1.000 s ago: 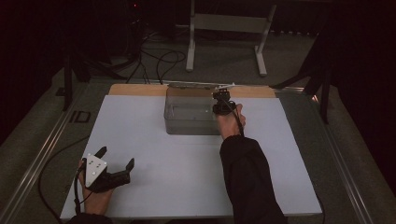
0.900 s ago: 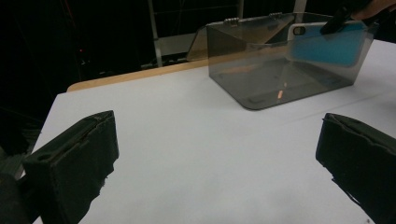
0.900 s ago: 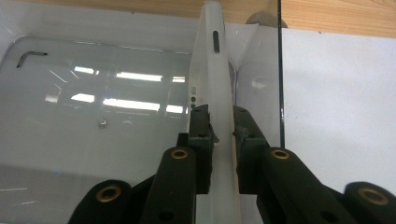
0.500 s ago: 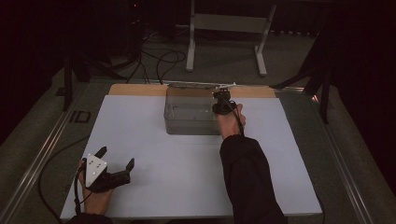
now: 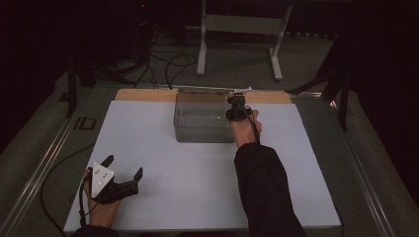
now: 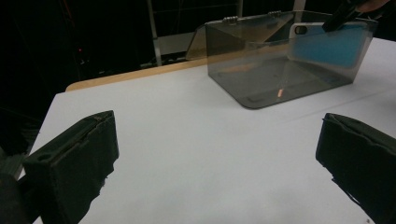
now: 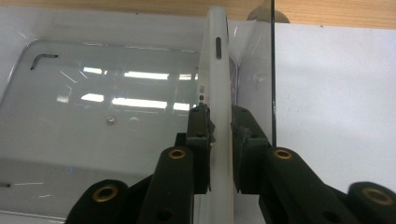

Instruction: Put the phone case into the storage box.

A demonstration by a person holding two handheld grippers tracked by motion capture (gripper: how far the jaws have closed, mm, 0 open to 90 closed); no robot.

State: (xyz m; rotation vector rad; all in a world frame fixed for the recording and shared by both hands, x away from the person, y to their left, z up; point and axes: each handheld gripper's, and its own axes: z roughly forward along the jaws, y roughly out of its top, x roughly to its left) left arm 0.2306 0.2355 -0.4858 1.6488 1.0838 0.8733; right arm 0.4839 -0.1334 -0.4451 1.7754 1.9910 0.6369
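A clear plastic box [image 5: 202,123] stands open at the far middle of the white table. My right gripper [image 5: 237,106] reaches down over the box's right end, shut on a phone [image 7: 218,70] in a white case, held edge-up between the pads. In the left gripper view the phone [image 6: 327,44] shows its blue back, upright inside the box [image 6: 243,74] against the right wall, with the right gripper [image 6: 343,14] on its top edge. My left gripper [image 5: 124,164] rests open near the table's front left, nothing between its jaws [image 6: 217,154].
The box's lid [image 6: 243,25] is hinged back behind it. A wooden strip [image 5: 143,95] runs along the table's far edge. Beyond it on the floor stand a metal frame [image 5: 239,29] and loose cables [image 5: 168,64]. White table surface [image 5: 188,182] spreads between the hands.
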